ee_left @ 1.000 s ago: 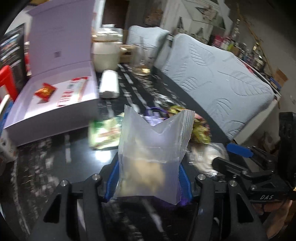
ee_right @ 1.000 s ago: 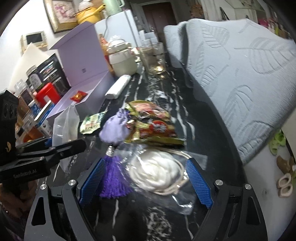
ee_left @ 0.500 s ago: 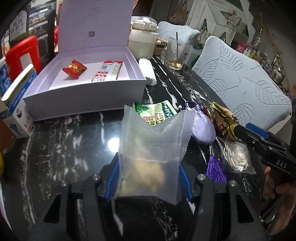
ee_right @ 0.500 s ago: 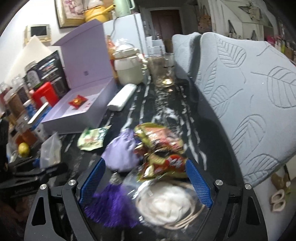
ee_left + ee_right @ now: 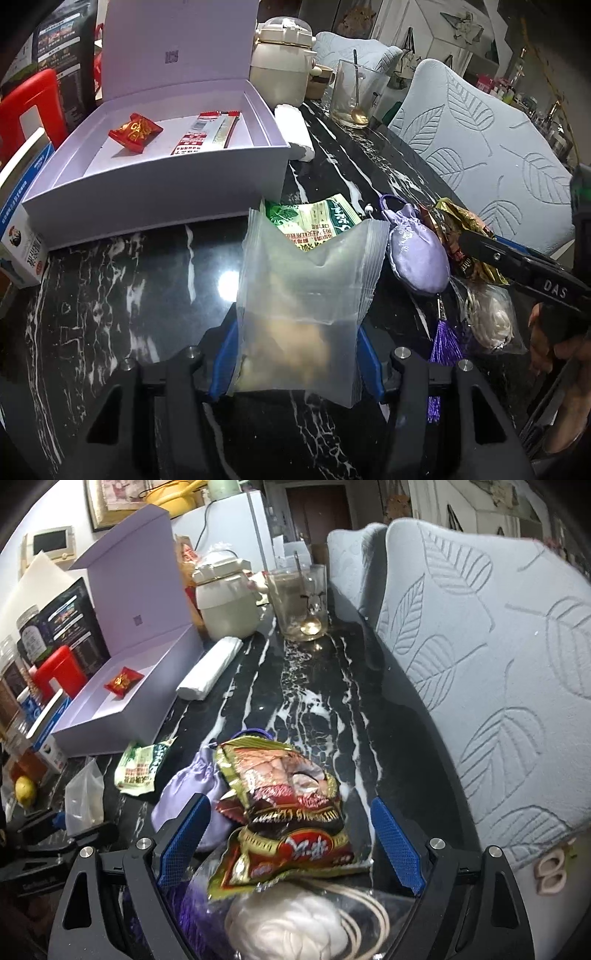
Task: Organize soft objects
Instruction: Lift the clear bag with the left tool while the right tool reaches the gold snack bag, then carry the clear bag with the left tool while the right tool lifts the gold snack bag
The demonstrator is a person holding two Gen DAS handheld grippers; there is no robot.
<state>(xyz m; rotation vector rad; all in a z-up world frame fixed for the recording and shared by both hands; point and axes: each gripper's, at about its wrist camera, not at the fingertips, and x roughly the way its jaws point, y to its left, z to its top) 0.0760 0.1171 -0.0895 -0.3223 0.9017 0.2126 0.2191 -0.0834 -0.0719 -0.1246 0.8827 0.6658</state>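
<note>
Frosted plastic pouch (image 5: 303, 295) sits pinched in the left gripper (image 5: 295, 354) fingers above the black marble table (image 5: 122, 295); carry it level over the open lilac box (image 5: 155, 184) wall before releasing. Right gripper (image 5: 288, 845) fingers gape, empty, over the red-gold snack packets (image 5: 284, 812).

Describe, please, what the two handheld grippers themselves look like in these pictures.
Both the left gripper and the right gripper have black frames with triangular cut-outs, silver screw heads and blue textured finger pads. The right one's side carries white "DAS" lettering. No sleeves or cables show.
</note>
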